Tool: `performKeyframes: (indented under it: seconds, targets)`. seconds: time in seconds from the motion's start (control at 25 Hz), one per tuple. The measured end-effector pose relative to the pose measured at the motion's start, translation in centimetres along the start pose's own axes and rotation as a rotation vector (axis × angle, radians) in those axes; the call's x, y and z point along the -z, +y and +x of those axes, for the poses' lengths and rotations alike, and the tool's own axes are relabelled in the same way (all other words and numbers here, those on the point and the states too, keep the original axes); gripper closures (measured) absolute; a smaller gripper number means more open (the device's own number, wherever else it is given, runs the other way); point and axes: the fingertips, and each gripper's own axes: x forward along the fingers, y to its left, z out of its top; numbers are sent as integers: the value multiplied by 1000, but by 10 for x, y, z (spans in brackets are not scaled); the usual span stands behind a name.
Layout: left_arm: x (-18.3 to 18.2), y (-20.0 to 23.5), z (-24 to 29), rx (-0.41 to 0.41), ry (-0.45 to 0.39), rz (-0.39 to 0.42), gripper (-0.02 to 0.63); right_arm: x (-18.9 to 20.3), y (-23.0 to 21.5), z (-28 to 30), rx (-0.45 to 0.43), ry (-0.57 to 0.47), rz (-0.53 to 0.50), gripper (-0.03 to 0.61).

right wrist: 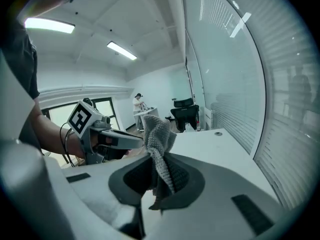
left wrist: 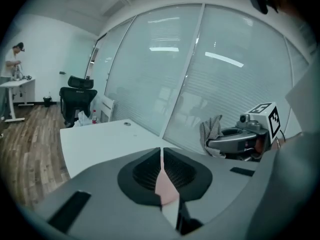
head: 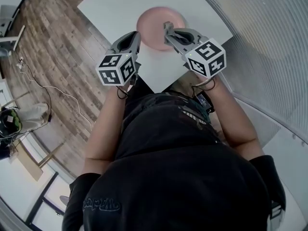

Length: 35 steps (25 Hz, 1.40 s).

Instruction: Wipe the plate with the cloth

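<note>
A pink plate (head: 156,18) lies on the white table (head: 115,4). My left gripper (head: 135,36) hangs above the table just left of the plate, its jaws shut with nothing in them. In the left gripper view the pads (left wrist: 150,171) meet, and a sliver of the pink plate (left wrist: 166,189) shows through the gap below them. My right gripper (head: 168,29) hovers over the plate's near edge, shut on a grey knitted cloth (right wrist: 161,134) that sticks up from its jaws. The cloth (left wrist: 212,130) is also visible from the left gripper view, bunched at the right gripper's (left wrist: 220,143) tip.
The table's near corner (head: 154,88) points at the person's body. Wooden floor (head: 57,42) with loose cables lies to the left, and a curved glass wall with blinds (head: 260,28) to the right. A black office chair (left wrist: 77,93) stands beyond the table, with a person (left wrist: 12,59) at a far desk.
</note>
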Motion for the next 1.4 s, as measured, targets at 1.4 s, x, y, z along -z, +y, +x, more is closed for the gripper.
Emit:
performKeyframes:
  seconds: [1.4]
  targets:
    - [3,-46,-184,249,-146,44,597,-4,161,-75,216,-178,60,538]
